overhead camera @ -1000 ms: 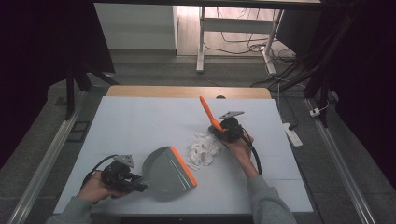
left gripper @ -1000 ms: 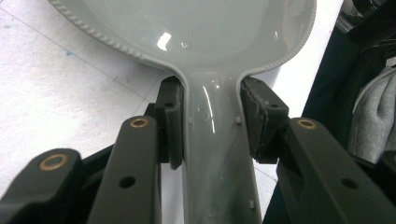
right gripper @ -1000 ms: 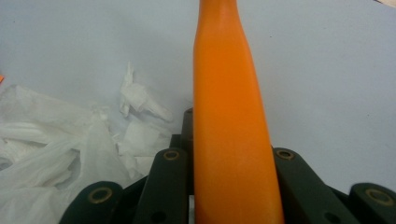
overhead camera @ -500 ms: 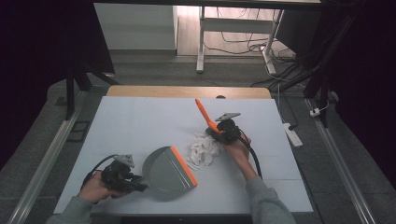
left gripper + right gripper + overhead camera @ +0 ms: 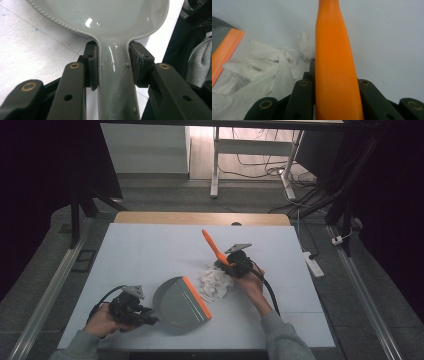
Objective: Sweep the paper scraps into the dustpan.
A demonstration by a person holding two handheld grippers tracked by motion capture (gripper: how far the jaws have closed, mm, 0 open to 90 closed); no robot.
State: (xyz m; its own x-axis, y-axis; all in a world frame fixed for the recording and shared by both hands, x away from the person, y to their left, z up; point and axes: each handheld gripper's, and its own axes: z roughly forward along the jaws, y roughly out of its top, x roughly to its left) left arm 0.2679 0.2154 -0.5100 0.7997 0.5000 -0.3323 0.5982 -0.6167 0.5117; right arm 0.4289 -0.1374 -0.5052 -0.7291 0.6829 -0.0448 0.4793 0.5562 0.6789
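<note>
Dustpan (image 5: 179, 304) beside crumpled paper (image 5: 214, 283)

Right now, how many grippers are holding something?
2: left gripper clamps the grey dustpan's handle near the table's front-left; right gripper clamps the orange brush handle beside the paper scraps.

Both forearms wear grey sleeves (image 5: 282, 340), and each hand holds a black gripper, left gripper (image 5: 131, 308) and right gripper (image 5: 239, 262), topped with a grey three-cornered plate (image 5: 238, 248), trailing a black cable (image 5: 269, 290), its matte black jaws set with brass-coloured pivot pins (image 5: 74, 65).
</note>
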